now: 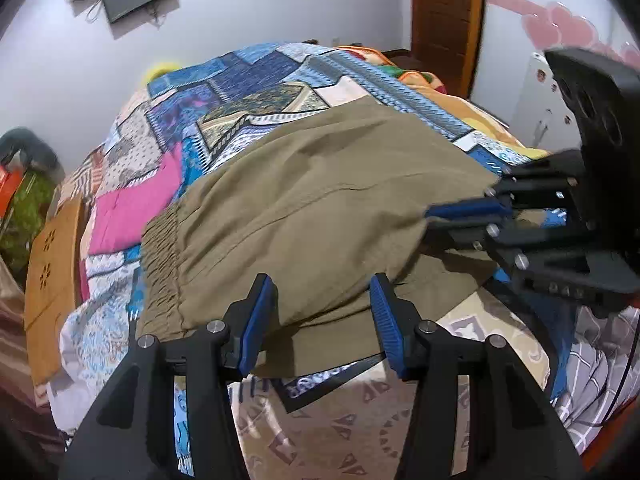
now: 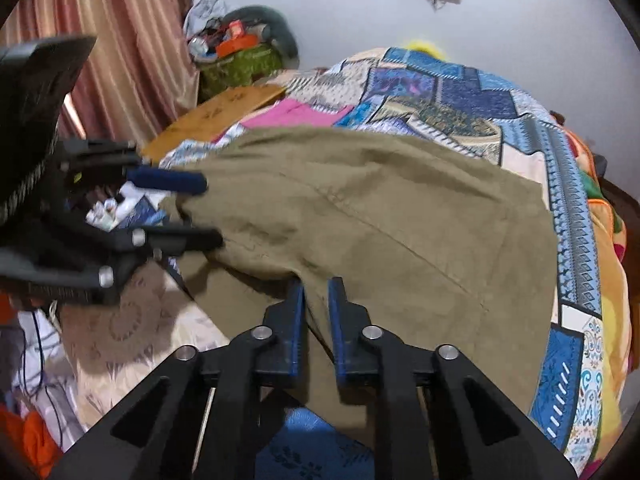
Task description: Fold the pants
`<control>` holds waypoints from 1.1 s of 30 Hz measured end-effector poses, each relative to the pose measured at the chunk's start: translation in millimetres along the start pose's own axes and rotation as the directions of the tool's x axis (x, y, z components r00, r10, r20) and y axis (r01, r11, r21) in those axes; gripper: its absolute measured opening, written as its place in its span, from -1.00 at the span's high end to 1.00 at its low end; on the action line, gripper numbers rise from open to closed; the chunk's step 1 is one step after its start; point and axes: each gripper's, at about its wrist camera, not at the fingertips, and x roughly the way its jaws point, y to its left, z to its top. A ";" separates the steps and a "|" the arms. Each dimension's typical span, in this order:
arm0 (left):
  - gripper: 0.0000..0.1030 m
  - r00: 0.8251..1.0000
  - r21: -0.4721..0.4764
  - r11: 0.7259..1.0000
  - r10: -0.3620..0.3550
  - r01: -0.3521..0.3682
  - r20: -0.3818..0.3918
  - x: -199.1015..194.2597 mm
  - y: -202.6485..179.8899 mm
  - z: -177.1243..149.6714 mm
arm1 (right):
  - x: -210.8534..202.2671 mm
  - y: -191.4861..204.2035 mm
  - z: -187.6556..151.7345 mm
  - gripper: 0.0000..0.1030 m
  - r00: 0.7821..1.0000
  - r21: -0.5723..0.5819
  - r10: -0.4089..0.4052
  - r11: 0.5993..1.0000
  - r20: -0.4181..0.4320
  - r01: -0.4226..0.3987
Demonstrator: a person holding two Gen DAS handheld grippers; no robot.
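Note:
Olive pants (image 1: 320, 184) lie folded over on a patchwork bed cover, their gathered elastic waistband (image 1: 160, 264) at the left. My left gripper (image 1: 322, 284) has its jaws half apart, with a thick raised fold of the pants bunched between the blue pads. In the right wrist view the left gripper (image 2: 212, 212) sits at the left edge of the pants (image 2: 380, 208). My right gripper (image 2: 317, 284) is shut on the near edge of the cloth. The left wrist view shows the right gripper (image 1: 431, 222) pinching the right corner.
The patchwork quilt (image 1: 256, 80) covers the bed up to a white wall. A brown wooden board (image 1: 52, 280) lies at the bed's left side, near a curtain (image 2: 120, 40) and a heap of bags (image 2: 240, 64). A beige patterned sheet (image 1: 320, 432) lies closest to me.

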 end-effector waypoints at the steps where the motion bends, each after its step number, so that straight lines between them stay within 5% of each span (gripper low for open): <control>1: 0.01 1.000 0.007 1.000 -0.002 0.002 0.004 -0.5 -2.0 0.3 | -1.1 -0.3 1.5 0.84 1.000 0.005 -0.004 1.000 0.012 0.004; 9: 0.03 0.998 0.074 0.995 0.059 -0.060 0.012 4.0 -16.6 6.2 | -17.7 -5.9 10.3 0.88 0.998 0.044 0.010 0.999 0.061 -0.012; 12: 0.45 0.998 0.063 0.996 0.069 -0.070 0.009 5.3 -13.8 8.1 | -24.0 -3.1 10.7 0.88 0.997 0.032 0.011 0.999 0.071 -0.013; 17: 0.64 0.999 0.036 0.999 0.013 -0.015 0.041 -12.6 -9.1 5.3 | -32.6 0.0 7.0 0.89 0.997 0.024 0.001 1.000 0.076 -0.003; 26: 0.63 0.999 -0.007 0.999 -0.034 0.034 -0.019 -10.7 -11.6 -16.3 | -31.4 10.5 -9.0 0.82 0.999 0.015 -0.004 1.000 0.032 0.004; 33: 0.17 0.999 -0.056 0.998 -0.032 0.032 -0.001 -36.4 -0.8 -32.6 | -38.7 4.2 -18.2 0.76 1.000 0.057 -0.022 0.998 -0.006 0.023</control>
